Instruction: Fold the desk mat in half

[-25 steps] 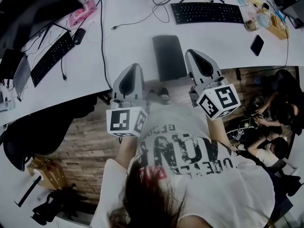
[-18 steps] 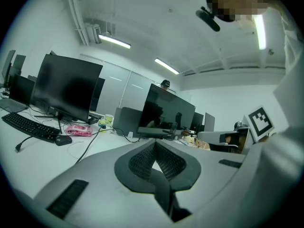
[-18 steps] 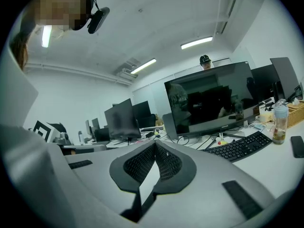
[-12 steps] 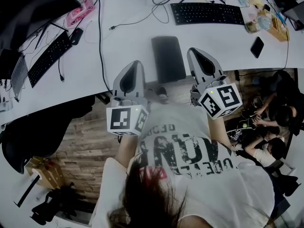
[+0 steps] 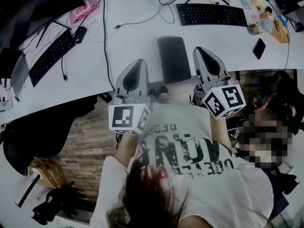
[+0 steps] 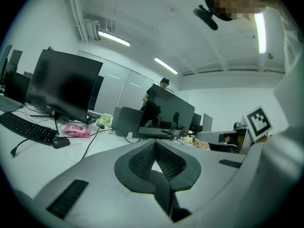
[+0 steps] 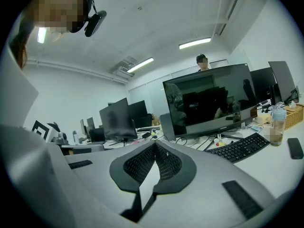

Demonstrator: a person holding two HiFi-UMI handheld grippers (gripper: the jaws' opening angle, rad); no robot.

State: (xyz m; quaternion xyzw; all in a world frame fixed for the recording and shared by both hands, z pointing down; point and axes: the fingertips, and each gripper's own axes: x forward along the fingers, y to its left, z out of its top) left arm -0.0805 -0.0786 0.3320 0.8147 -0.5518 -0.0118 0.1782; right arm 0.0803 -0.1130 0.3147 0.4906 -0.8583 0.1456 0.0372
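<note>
In the head view the dark grey desk mat [image 5: 174,58] lies as a narrow rectangle on the white desk [image 5: 128,42], its near end at the desk's front edge. My left gripper [image 5: 138,62] hovers just left of the mat's near end, and my right gripper [image 5: 199,50] hovers just right of it. Neither touches the mat. In the left gripper view the left gripper [image 6: 154,144] is shut with nothing between its pads. The right gripper view shows the right gripper [image 7: 155,145] shut and empty too. The mat is hidden in both gripper views.
A black keyboard [image 5: 211,13] lies beyond the mat, another keyboard [image 5: 51,55] and a mouse [image 5: 80,33] lie at the left. A phone [image 5: 259,48] sits at the right, a pink object [image 5: 84,11] at the far left. Cables cross the desk. A black chair [image 5: 38,132] stands below left.
The head camera has shifted slightly. Both grippers and the mat keep their places.
</note>
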